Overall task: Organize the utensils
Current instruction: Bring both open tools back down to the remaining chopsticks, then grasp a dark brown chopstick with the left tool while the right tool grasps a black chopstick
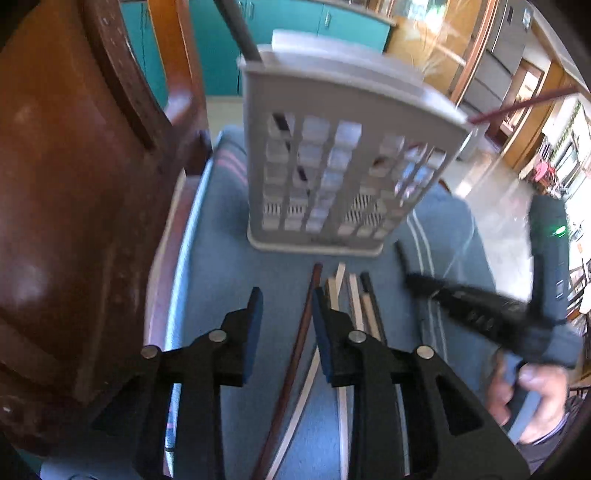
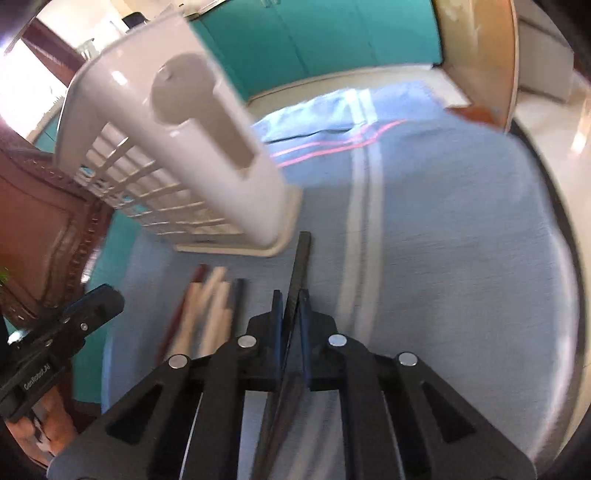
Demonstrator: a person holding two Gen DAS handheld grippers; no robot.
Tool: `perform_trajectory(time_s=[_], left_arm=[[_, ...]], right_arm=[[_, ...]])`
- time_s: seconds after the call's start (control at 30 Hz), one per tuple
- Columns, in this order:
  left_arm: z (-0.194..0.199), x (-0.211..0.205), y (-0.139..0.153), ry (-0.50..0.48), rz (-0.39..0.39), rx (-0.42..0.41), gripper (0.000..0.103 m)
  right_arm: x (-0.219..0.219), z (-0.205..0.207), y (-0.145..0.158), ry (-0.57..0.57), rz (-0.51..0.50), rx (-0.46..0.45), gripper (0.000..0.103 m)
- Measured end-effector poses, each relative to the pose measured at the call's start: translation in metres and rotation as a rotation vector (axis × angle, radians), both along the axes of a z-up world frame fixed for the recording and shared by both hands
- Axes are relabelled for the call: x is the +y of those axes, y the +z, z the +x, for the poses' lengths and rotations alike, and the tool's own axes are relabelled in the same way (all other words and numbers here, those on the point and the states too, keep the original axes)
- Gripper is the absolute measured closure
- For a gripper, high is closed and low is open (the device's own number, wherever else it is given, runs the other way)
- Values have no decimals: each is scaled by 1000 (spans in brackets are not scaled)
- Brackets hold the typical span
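A white slotted utensil basket (image 1: 332, 155) stands on a blue cloth (image 1: 229, 280); it also shows in the right wrist view (image 2: 177, 147). Several chopsticks, brown (image 1: 299, 347), white (image 1: 338, 284) and black (image 1: 371, 295), lie in front of it. My left gripper (image 1: 286, 314) is open just above them, the brown one between its fingers. My right gripper (image 2: 290, 306) is shut on a black chopstick (image 2: 301, 258), whose tip points at the basket's base. The right gripper also shows in the left wrist view (image 1: 436, 291). A grey stick (image 1: 236, 29) and a red stick (image 1: 517, 105) stand in the basket.
A brown wooden chair back (image 1: 74, 184) rises close on the left. The cloth has white stripes (image 2: 362, 206) and pink stripes (image 2: 332, 144). Teal cabinets (image 2: 332, 44) stand behind, with shiny floor (image 1: 491, 206) beyond the cloth's right edge.
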State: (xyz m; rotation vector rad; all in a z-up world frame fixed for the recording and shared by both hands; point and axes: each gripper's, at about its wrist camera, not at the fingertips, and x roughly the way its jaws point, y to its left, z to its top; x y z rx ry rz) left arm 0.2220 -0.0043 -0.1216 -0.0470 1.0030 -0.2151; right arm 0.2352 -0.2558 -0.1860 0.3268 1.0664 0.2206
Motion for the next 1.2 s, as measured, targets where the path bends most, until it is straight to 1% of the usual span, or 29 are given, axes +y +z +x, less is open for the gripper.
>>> perform_trajectory(time_s=[0.1, 0.23, 0.37, 0.43, 0.6, 0.77, 1.07, 1.1, 1.2], left_arm=[[0, -7, -7, -24, 19, 22, 74], [-3, -20, -14, -52, 43, 34, 74], [-1, -27, -23, -64, 77, 51, 74], [-2, -31, -28, -64, 105, 47, 74], [-6, -48, -34, -72, 173, 31, 74], [-9, -70, -39, -84, 218, 23, 74], [-6, -82, -41, -86, 234, 11, 74], [-8, -75, -41, -86, 234, 10, 74], [-4, -68, -41, -86, 237, 6, 74]], right_arm=[[-8, -6, 8, 15, -67, -28, 94], [-4, -15, 14, 60, -143, -44, 94], [1, -14, 13, 61, -178, -42, 94], [3, -13, 14, 61, -193, -40, 93], [14, -6, 17, 66, -265, -53, 78], [22, -6, 13, 79, -328, -50, 78], [26, -5, 6, 89, -366, -48, 78], [26, -5, 6, 91, -371, -50, 77], [29, -6, 2, 95, -382, -56, 77]])
